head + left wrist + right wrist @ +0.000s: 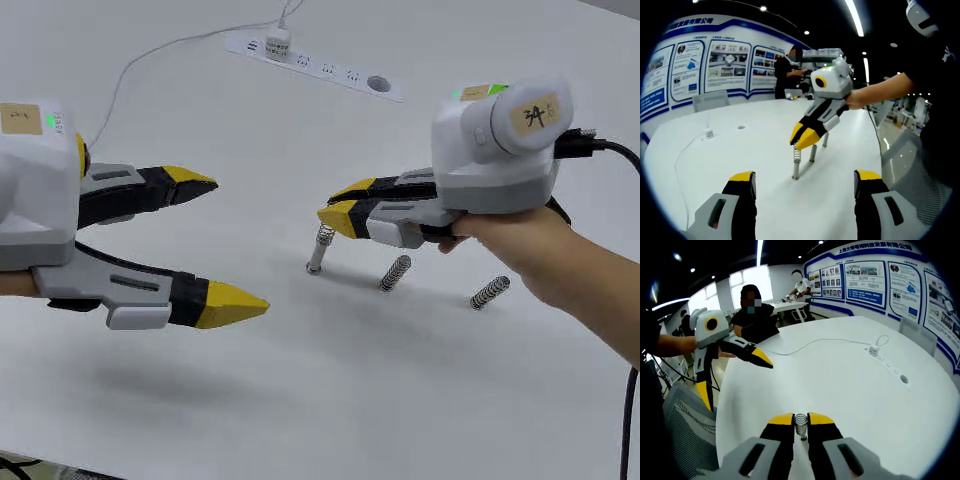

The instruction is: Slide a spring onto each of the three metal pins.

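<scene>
Three thin metal pins stand in a row on the white table (pixel 330 400). The left pin (pixel 316 262) (pixel 796 171) is bare at its foot and carries a spring (pixel 325 237) (pixel 800 423) on its upper part. My right gripper (pixel 333 213) (pixel 802 141) (pixel 800 419) is shut on the top of that spring. Two more springs (pixel 395 272) (pixel 490 291) stand to the right, each covering its pin. My left gripper (pixel 225 243) (pixel 804 184) hovers open to the left, well apart from the pins, with nothing between its jaws.
A white power strip (pixel 312 64) (pixel 888 364) with a plug and a thin cable lies at the far side of the table. People stand by a bench beyond the table edge, and a mesh chair (pixel 687 435) is beside it.
</scene>
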`<state>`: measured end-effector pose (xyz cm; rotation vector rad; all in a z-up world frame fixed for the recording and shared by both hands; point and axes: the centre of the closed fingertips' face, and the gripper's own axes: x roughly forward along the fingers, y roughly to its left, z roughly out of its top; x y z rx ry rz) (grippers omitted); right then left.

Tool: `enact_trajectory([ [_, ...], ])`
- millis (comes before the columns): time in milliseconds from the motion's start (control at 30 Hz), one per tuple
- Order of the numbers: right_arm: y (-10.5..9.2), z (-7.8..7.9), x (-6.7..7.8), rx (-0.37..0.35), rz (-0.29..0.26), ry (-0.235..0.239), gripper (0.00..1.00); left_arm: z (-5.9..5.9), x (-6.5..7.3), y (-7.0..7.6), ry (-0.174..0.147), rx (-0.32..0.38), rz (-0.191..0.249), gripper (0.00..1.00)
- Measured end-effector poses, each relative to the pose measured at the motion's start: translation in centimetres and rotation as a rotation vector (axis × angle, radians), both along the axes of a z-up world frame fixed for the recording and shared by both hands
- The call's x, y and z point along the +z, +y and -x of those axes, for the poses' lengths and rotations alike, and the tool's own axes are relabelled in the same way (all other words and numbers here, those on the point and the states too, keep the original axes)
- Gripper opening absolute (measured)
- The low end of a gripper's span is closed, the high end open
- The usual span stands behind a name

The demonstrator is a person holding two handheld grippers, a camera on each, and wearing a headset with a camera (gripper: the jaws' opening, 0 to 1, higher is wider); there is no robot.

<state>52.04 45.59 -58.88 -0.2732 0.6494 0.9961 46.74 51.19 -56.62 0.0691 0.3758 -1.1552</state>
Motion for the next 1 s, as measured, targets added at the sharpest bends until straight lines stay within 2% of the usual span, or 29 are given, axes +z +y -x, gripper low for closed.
enact_trajectory([
  [433, 0.1, 0.5, -2.6, -0.018, 0.042, -0.008, 0.10, -0.2, 0.6, -0.3, 0.002, -0.011, 0.015, 0.82],
  [667, 0.2, 0.8, -3.6, 0.003, 0.079, -0.037, 0.10, 0.0, 0.4, -0.7, 0.007, -0.028, 0.003, 0.82],
  [1000, 0.2, 1.0, -4.7, 0.041, 0.121, -0.057, 0.11, 0.3, 0.6, -1.0, 0.012, -0.037, 0.009, 0.82],
])
